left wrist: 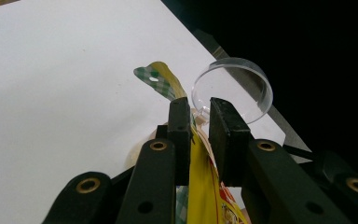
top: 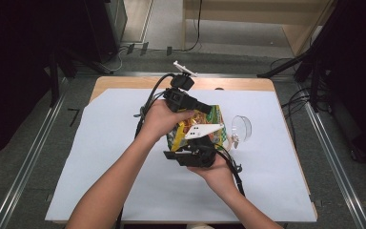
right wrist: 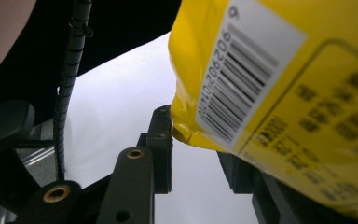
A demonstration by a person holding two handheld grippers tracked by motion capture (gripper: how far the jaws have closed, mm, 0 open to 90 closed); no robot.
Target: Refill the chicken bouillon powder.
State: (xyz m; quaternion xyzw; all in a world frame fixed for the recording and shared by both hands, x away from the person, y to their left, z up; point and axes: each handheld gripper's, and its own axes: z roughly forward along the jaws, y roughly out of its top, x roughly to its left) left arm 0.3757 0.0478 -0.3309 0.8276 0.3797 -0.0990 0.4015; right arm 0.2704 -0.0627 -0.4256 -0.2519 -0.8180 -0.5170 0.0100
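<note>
Grippers, two, hand-held, both at centre frame in the high view. Left gripper [top: 198, 107] sits upper centre, jaws drawn narrow; in the left gripper view they pinch the top seam of the snack bag [left wrist: 205, 186], whose green-checked corner flap curls up above the pads. Right gripper [top: 201, 144] sits just below it; in the right gripper view the yellow barcoded face of the bag passes between its jaws, the left pad meeting the bag's edge, the far pad largely hidden behind the film, so a firm grip there looks likely but cannot be told for certain.

Snack bag [top: 205, 125], one, yellow, printed, held above the sheet between the two grippers, centre of the high view.

Bowl [top: 241, 128], one, clear plastic, empty, tipped on its side just right of the bag.

Sheet [top: 100, 157], one, white, covering the wooden table [top: 124, 82].

Step in hand, as judged: bag gripped at opposite sides, ready for opening. Next move likely calls for pulling the seam apart steadily, keeping the mouth upward, then righting the bowl before pouring.
</note>
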